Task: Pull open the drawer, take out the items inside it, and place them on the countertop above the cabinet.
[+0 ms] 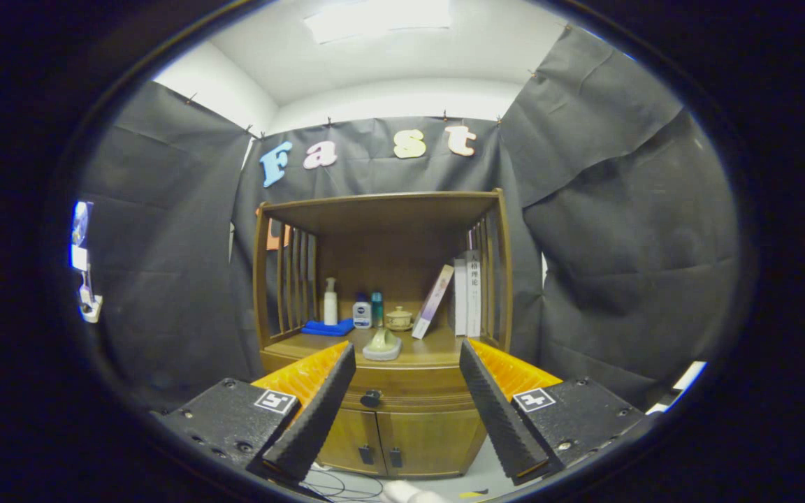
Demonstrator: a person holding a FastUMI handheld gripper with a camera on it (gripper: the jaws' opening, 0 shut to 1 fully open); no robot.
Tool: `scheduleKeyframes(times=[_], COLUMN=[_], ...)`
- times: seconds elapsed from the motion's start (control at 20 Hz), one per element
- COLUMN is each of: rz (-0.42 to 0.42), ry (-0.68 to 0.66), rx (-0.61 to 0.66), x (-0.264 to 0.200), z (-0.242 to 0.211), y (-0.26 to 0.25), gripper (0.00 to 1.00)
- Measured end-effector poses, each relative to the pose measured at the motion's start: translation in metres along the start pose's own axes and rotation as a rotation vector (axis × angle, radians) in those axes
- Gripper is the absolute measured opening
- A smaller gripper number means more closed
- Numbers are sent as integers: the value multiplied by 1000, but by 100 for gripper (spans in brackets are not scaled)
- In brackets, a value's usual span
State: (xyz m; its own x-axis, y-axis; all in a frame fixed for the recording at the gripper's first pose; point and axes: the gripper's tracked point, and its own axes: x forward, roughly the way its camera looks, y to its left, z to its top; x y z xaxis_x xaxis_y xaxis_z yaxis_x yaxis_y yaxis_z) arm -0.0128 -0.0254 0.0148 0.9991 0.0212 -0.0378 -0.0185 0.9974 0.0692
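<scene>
A wooden cabinet stands ahead of me against the black cloth wall. Its drawer is shut, with a dark round knob on its front. The knob sits between my fingers and well beyond them. My gripper is open, with nothing between its fingers. The countertop above the drawer carries a pale green holder near its front edge. What lies inside the drawer is hidden.
On the countertop under the upper shelf stand a white pump bottle, a blue cloth, two small bottles, a lidded cup and leaning books. Two lower doors sit beneath the drawer. Cables lie on the floor.
</scene>
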Motion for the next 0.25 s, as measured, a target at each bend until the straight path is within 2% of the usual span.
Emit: scheduleKeyframes(times=[0.25], rz=[-9], ry=[-21], rx=[1], x=[-5], z=[-2], y=[8], gripper=[98])
